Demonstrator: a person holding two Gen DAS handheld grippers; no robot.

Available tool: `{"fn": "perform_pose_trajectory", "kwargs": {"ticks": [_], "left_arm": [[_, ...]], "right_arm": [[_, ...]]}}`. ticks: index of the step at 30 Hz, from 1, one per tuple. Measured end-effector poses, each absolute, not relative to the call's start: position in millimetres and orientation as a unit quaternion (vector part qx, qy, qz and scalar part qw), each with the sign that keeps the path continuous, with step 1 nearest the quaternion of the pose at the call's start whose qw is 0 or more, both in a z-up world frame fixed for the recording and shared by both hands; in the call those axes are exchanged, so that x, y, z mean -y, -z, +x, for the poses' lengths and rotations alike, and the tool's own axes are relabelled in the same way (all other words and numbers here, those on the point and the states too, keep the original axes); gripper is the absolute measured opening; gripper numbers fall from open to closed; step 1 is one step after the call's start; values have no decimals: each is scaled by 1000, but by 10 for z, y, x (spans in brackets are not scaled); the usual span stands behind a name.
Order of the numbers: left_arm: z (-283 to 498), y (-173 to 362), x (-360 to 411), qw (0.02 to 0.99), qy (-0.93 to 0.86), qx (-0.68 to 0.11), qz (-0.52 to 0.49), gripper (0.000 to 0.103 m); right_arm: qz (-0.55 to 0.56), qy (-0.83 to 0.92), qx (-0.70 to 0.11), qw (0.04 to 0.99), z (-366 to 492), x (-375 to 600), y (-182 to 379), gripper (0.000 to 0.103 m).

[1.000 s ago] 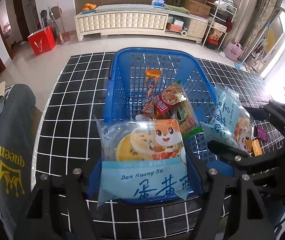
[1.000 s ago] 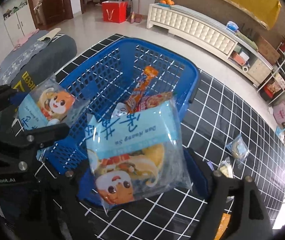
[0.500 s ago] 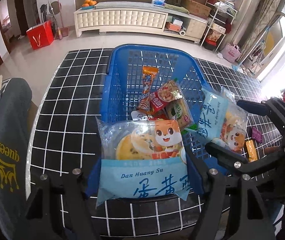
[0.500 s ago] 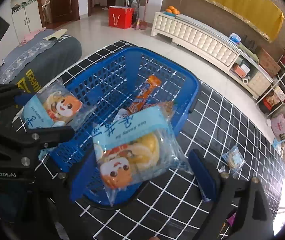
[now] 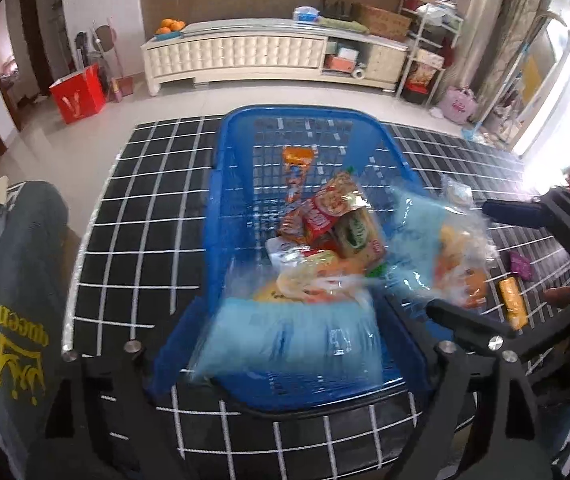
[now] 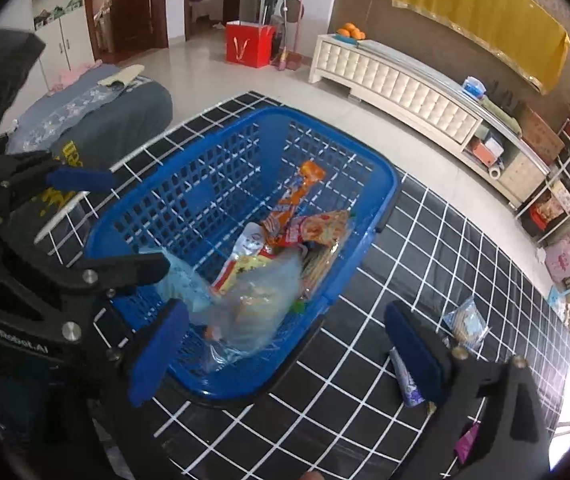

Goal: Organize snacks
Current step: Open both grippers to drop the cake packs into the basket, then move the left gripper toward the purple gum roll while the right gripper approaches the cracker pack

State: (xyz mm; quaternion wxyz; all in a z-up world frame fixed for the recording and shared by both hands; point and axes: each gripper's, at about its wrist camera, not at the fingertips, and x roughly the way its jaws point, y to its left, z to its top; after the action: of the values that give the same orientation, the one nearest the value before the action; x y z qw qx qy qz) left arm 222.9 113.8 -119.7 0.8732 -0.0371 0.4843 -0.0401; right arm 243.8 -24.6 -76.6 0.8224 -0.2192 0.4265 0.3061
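Both grippers' jaws are opening over the blue basket [image 5: 221, 208]: left gripper [image 5: 285, 352] and right gripper [image 6: 285, 344] spread, pinching nothing. The two pale-blue packs [image 5: 285, 336] [image 5: 437, 248], blurred, puffy and crinkly, are dropping inside. The right pack sits near the rim and could slide out; loose snacks [image 6: 465, 320] wait on the mat.
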Motion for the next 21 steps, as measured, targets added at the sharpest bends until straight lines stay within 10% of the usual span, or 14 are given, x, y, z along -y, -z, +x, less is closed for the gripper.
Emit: {"fn": "perform_pose_trajectory", "kwargs": {"ticks": [21], "left_arm": [[2125,671,-634,903,57,-425,-20,103]], "right_arm": [[-146,-225,-409,872,2421,1488,298,103]]}}
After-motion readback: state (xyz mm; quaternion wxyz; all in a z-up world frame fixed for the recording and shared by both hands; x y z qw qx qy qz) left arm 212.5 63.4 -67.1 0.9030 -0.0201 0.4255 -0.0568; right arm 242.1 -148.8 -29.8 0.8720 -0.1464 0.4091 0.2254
